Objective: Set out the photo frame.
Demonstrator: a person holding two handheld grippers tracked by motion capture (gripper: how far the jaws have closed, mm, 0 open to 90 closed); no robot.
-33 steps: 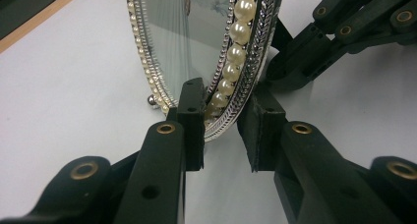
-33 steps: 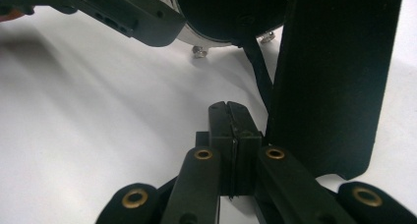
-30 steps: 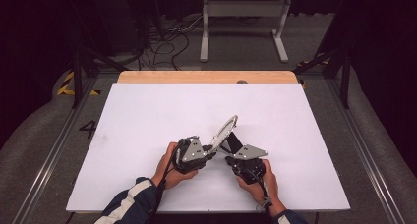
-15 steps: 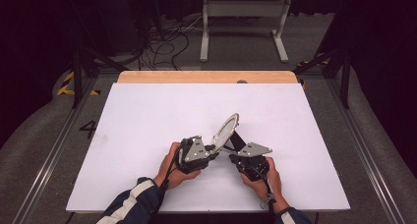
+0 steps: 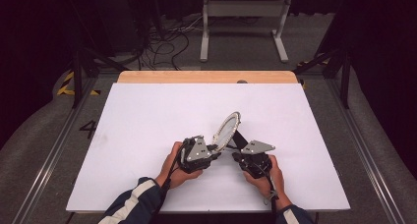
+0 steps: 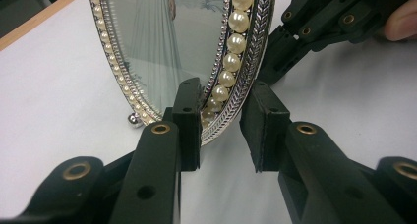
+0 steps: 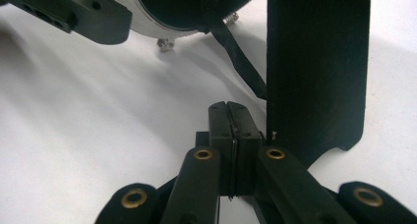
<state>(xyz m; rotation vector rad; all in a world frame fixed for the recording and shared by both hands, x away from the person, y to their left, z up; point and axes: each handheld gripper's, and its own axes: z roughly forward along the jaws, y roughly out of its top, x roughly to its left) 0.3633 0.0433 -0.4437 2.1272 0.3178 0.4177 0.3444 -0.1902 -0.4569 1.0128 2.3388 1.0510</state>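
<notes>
High view shows the oval picture frame (image 5: 227, 129) standing tilted on the white bench (image 5: 147, 116), between my two claws. My left claw (image 6: 223, 130) is spread, its jaws straddling the frame's pearl-trimmed lower rim, left pad touching the glass side. My right claw (image 7: 235, 135) is pressed together, empty, just beside the frame's black back stand (image 7: 317, 67).
</notes>
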